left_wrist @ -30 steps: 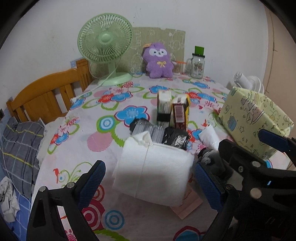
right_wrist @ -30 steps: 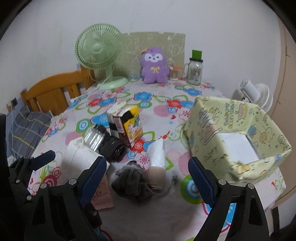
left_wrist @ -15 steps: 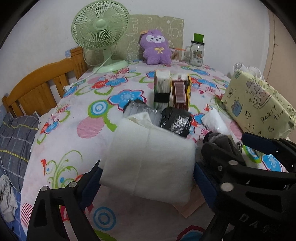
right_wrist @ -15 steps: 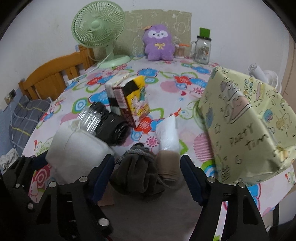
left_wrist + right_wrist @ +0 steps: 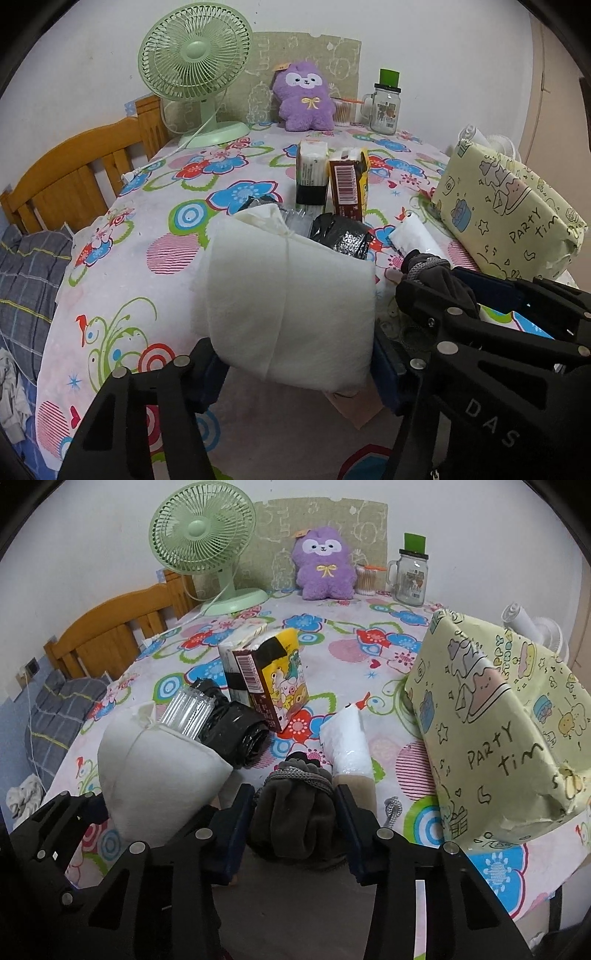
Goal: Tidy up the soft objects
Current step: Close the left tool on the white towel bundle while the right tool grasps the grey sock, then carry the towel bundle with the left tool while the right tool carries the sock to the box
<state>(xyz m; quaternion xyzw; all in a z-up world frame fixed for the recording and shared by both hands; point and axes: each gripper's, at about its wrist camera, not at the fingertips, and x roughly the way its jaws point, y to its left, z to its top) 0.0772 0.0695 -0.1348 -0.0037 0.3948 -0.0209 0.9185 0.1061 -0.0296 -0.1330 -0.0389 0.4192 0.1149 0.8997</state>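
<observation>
A white cloth bundle [image 5: 288,306] tied with string lies near the front of the flowered tablecloth [image 5: 155,258]. My left gripper [image 5: 297,373] has its jaws closing, and the blue pads press on both sides of the bundle. To its right a dark grey-brown drawstring pouch [image 5: 295,812] sits between the blue pads of my right gripper [image 5: 293,834]. Its jaws are closing too and touch the pouch's sides. In the left wrist view the right gripper [image 5: 480,332] shows at the right edge with the pouch [image 5: 439,280].
A pale green patterned box [image 5: 498,738] stands at the right edge. Behind the bundle lie a black roll [image 5: 236,734], a white roll [image 5: 347,738], a tissue pack [image 5: 312,173] and a brown carton [image 5: 269,690]. A fan [image 5: 195,59], purple plush [image 5: 304,98] and jar [image 5: 384,107] line the wall.
Both grippers dipped toward the table and their jaws narrowed. The left one came in around the white bundle, the right one around the dark pouch.
</observation>
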